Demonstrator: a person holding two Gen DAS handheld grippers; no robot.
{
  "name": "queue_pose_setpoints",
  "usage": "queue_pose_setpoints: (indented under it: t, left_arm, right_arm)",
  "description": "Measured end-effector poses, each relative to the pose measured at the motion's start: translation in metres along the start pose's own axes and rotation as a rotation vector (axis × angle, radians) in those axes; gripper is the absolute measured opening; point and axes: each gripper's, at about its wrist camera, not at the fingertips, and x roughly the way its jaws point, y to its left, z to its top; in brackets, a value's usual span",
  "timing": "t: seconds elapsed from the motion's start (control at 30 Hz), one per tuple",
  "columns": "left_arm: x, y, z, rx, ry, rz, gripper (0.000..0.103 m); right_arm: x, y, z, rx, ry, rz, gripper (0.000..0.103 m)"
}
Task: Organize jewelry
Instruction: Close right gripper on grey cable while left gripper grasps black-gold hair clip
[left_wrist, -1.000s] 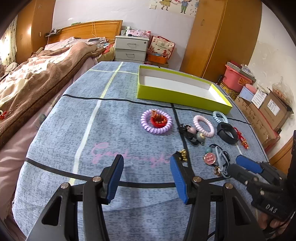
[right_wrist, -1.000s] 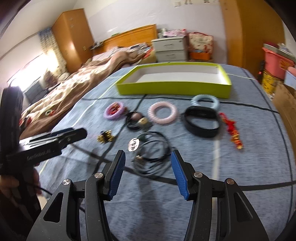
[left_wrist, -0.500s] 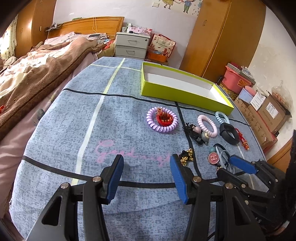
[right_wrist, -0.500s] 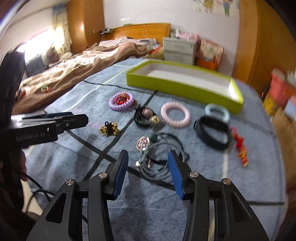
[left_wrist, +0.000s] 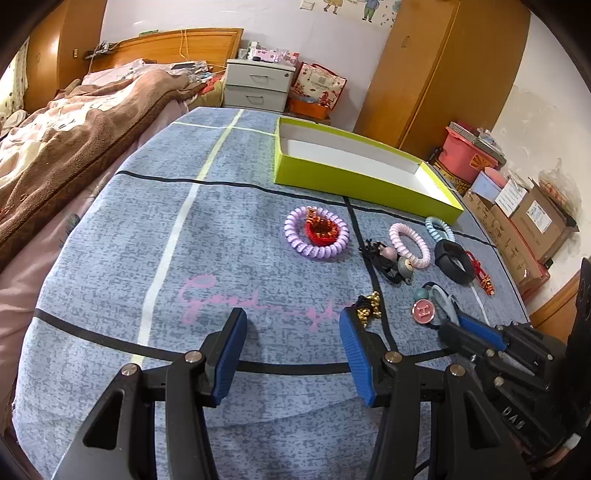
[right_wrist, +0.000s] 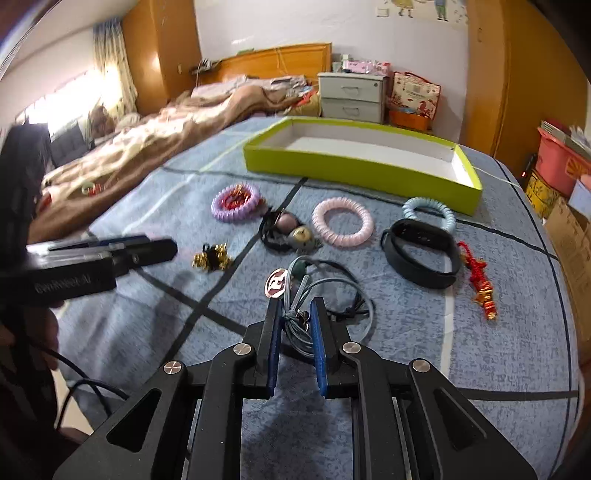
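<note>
Narrowed since a moment ago, the right gripper (right_wrist: 296, 314) pinches the grey cord necklace with round pink pendant (right_wrist: 291, 295) on the blue patterned bedspread (right_wrist: 480, 350). The left gripper (left_wrist: 291, 332) hovers spread.

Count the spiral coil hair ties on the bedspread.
3: purple coil at left around a red piece, pink coil in the middle, light blue coil nearest the green box's right end.

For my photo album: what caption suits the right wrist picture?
Right gripper closing on a grey cord necklace lying on the blue bedspread.
</note>
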Motion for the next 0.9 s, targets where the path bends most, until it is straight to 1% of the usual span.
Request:
queue_pose_setpoints:
  t: [0.13,0.2,0.27,0.33,0.4,0.47,0.53,0.6,0.67,0.77,0.87,0.9]
  left_arm:
    - [0.004,-0.006,0.001,0.015,0.015,-0.055,0.054]
    - [0.005,-0.014,0.002,0.048,0.017,-0.046,0.054]
    - [0.008,-0.020,0.004,0.071,0.023,-0.068,0.054]
    - [0.013,-0.024,0.005,0.072,0.042,-0.087,0.054]
    - [0.018,-0.031,0.006,0.102,0.046,-0.066,0.054]
    - [0.020,-0.037,0.007,0.127,0.051,-0.064,0.054]
    - [0.022,-0.040,0.009,0.136,0.054,-0.069,0.054]
    - [0.024,-0.042,0.009,0.151,0.056,-0.045,0.054]
    - [0.025,-0.043,0.010,0.161,0.056,-0.040,0.054]
    - [0.026,-0.046,0.010,0.187,0.055,-0.006,0.046]
    - [0.027,-0.043,0.010,0.190,0.054,-0.004,0.037]
    - [0.026,-0.042,0.011,0.189,0.053,0.001,0.030]
  right_arm:
    - [-0.009,-0.016,0.004,0.068,-0.035,-0.012,0.016]
    - [-0.014,-0.023,0.007,0.087,-0.058,-0.034,0.016]
    - [-0.017,-0.025,0.010,0.098,-0.073,-0.035,0.016]
    - [-0.020,-0.028,0.012,0.104,-0.085,-0.037,0.016]
    - [-0.023,-0.030,0.014,0.105,-0.097,-0.023,0.016]
    - [-0.025,-0.031,0.015,0.110,-0.107,-0.027,0.016]
    - [-0.028,-0.034,0.017,0.119,-0.118,-0.021,0.016]
    - [-0.032,-0.039,0.020,0.131,-0.131,-0.011,0.016]
    - [-0.035,-0.042,0.022,0.139,-0.142,-0.006,0.016]
    - [-0.039,-0.043,0.024,0.142,-0.159,0.011,0.016]
    - [-0.040,-0.047,0.026,0.158,-0.164,0.034,0.016]
    - [-0.040,-0.047,0.025,0.163,-0.166,0.037,0.016]
